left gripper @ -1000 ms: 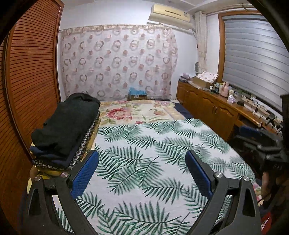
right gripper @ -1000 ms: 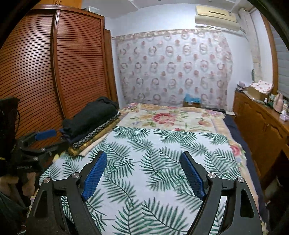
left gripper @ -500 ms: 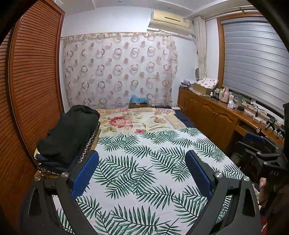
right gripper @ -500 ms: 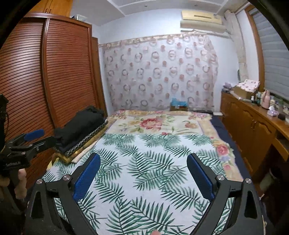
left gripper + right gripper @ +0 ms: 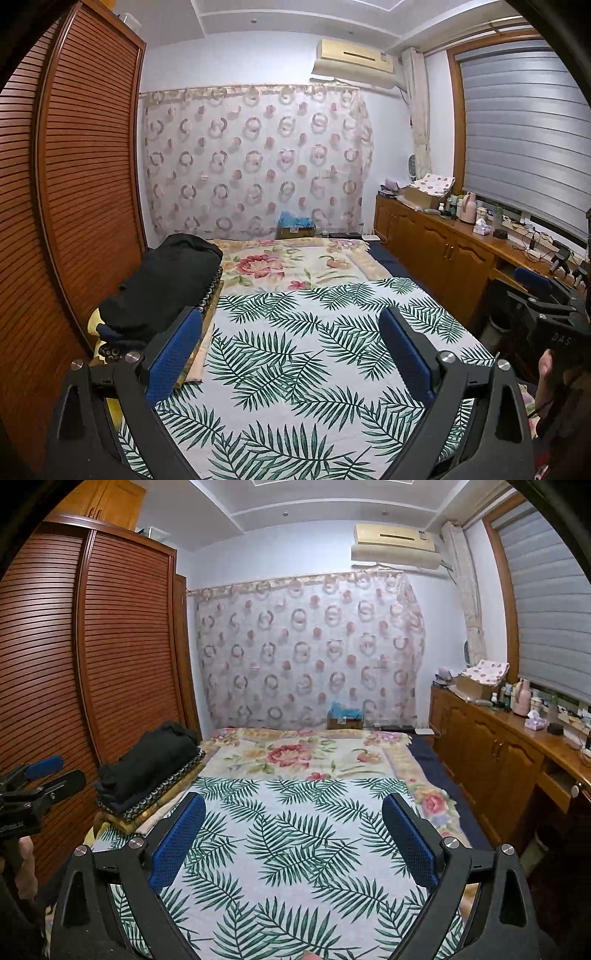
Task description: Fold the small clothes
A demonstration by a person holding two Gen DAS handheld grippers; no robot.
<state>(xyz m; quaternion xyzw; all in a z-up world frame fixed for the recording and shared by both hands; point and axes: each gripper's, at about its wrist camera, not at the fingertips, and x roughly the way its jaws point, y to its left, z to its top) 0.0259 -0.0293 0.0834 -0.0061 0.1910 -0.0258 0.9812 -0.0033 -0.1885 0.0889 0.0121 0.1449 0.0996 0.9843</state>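
Both grippers are held up over a bed with a palm-leaf sheet (image 5: pixel 303 350). My left gripper (image 5: pixel 291 332) is open and empty, blue pads wide apart. My right gripper (image 5: pixel 293 816) is open and empty too. The right gripper also shows at the right edge of the left wrist view (image 5: pixel 535 291), and the left gripper at the left edge of the right wrist view (image 5: pixel 40 775). A stack of folded dark clothes (image 5: pixel 166 280) lies on patterned cushions at the bed's left side; it also shows in the right wrist view (image 5: pixel 147 764). No loose small garment is in view.
A slatted wooden wardrobe (image 5: pixel 74 184) runs along the left. A wooden counter (image 5: pixel 461 247) with bottles and boxes lines the right under a blind. A floral blanket (image 5: pixel 288 266) covers the far bed half. A patterned curtain (image 5: pixel 255 162) hangs behind.
Both grippers have tilted upward and pulled back: the ceiling now shows and the bed sits lower in both views. Both stayed open.
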